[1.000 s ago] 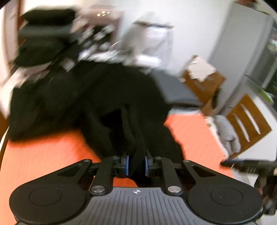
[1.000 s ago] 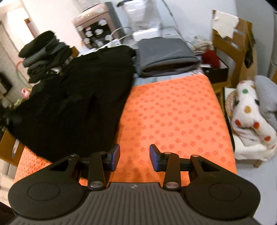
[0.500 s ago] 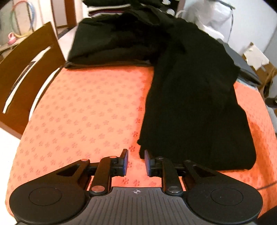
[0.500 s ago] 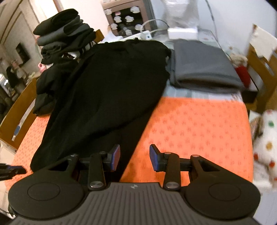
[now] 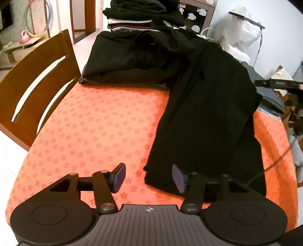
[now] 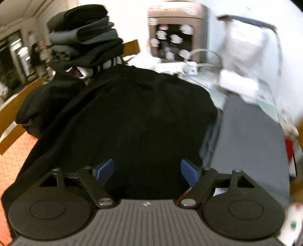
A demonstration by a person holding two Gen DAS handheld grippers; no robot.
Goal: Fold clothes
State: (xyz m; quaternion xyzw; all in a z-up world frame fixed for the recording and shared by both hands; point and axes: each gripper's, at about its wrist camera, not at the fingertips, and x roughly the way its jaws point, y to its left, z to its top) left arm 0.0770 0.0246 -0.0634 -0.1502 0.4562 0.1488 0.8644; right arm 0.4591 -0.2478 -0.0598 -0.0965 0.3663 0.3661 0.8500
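- Black garment (image 5: 206,106) lies long and flat on the orange patterned tablecloth (image 5: 98,128), running from just ahead of the left claw (image 5: 149,176) away toward the far end of the table.
- Left claw: jaws are opening, blue pads apart, and nothing is gripped. The garment's near left corner sits in the gap close to the right-hand pad; the left-hand pad hangs over bare tablecloth. Whether the right-hand pad touches the cloth cannot be told.
- Ahead and to the left of that claw, a wooden chair (image 5: 37,90) stands at the table edge.
- Farther ahead, a bundle of dark folded clothing (image 5: 128,62) rests at the far edge of the tablecloth, with the garment's upper end draped against it; behind it rises a stack of folded clothes (image 5: 140,17).
- Right claw (image 6: 147,171): jaws are opening, spread wide, holding nothing. The picture is blurred. The same black garment (image 6: 132,117) fills the space ahead of and beneath both pads; contact cannot be judged.
- To the right of the right claw lies a flat grey folded cloth (image 6: 250,136), its edge just beside the black garment.
- Ahead and left of it stands the stack of folded clothes (image 6: 83,36); straight ahead, past the garment, a brown box-like unit with white round shapes on its front (image 6: 174,32) and a white power strip (image 6: 178,67).
- A strip of the orange tablecloth (image 6: 11,164) shows to the right claw's left.
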